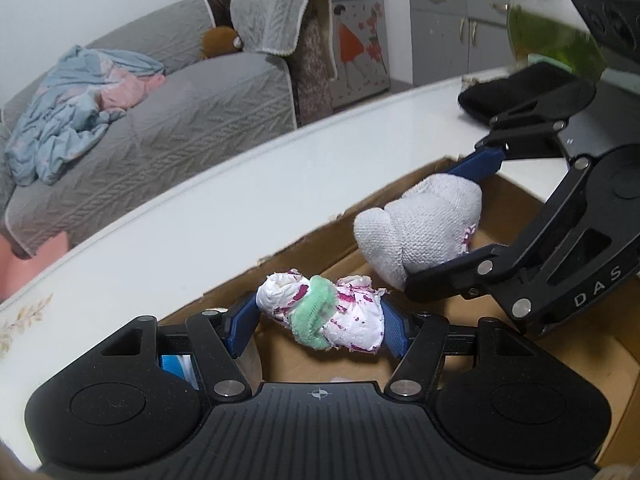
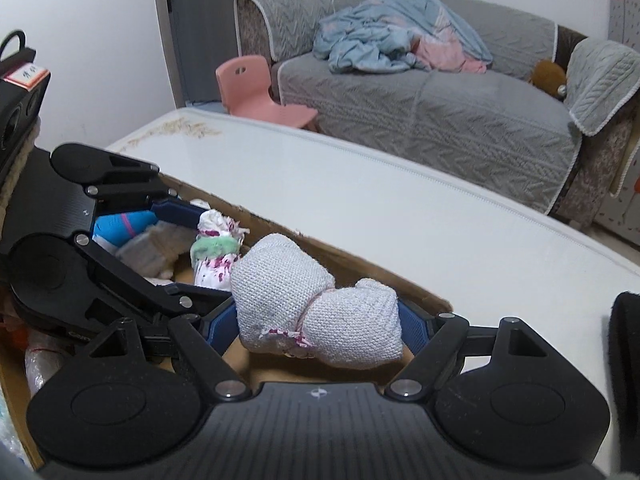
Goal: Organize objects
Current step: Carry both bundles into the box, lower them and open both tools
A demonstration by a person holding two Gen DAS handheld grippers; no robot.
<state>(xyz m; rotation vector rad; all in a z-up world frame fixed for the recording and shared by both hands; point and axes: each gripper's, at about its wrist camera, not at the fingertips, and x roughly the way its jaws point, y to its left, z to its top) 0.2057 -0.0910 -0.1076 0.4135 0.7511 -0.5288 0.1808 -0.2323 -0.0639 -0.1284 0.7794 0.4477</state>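
On my far left sits a grey quilted sofa with a crumpled blue and pink blanket heaped on it and a brown plush toy tucked by the armrest; from the right wrist view a small pink plastic chair stands between that sofa and the glossy white worktop. An open cardboard box rests on the worktop, its torn brown rim running just in front of both tools. Inside it, toward the left in the right wrist view, I see a blue sock with a pink stripe and other pale folded cloth, partly hidden behind my left arm's black linkage.

My left gripper has its blue-padded jaws pinched narrow on the white sock bundle with purple specks, a lumpy roll cinched by a fuzzy green cuff, held above the box interior. Just to its right, my right gripper has its jaws clamped on the white knitted sock ball, 2 rounded coarse-weave lobes with a thin pink-patterned edge showing at the seam, also over the box. The 2 bundles sit near each other, not touching as far as I can tell. Further right, a black fabric item lies on the worktop beside a glass vessel of green liquid
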